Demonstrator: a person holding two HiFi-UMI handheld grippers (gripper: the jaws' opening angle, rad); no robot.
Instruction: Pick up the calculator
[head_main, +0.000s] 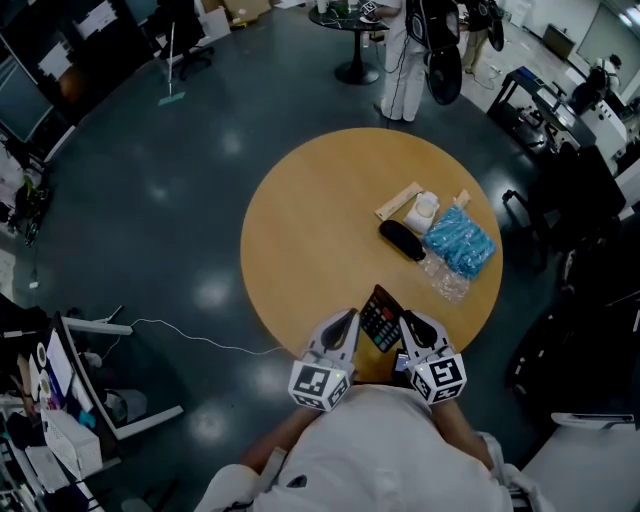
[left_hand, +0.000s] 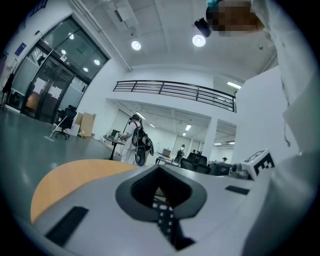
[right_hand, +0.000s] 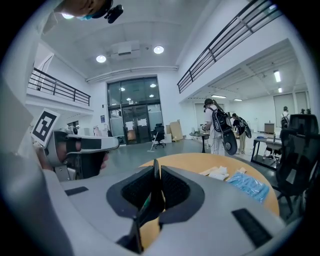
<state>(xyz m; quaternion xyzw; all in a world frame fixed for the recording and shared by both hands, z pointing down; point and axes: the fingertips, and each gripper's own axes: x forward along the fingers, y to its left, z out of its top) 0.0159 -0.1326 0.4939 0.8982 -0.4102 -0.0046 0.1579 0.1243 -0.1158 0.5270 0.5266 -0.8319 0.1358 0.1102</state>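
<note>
The right gripper (head_main: 412, 322) is clamped narrowly on the thin edge of the calculator (head_main: 381, 318), over the near rim of the tabletop (head_main: 300, 230), on the person's side of it. The left gripper (head_main: 347, 322) sits just beside the calculator's other side. Its jaws stand only a slit apart, with the keys showing through the slit. I cannot tell whether its tips touch the calculator.

The grip is on one edge of a flat slab, so the calculator is likely to pivot or slide out. The lift probably goes best straight up from the tabletop and slowly, with no wrist roll and a steady squeeze. The left gripper can steady the free side so the slab does not swing.

The calculator is a slim black slab, tipped up on edge with its face turned toward the left gripper. Rows of small dark keys with pale digits cover the face, with a reddish tint along its upper part. It looks rigid and light, and its smooth casing may be slippery.
</note>
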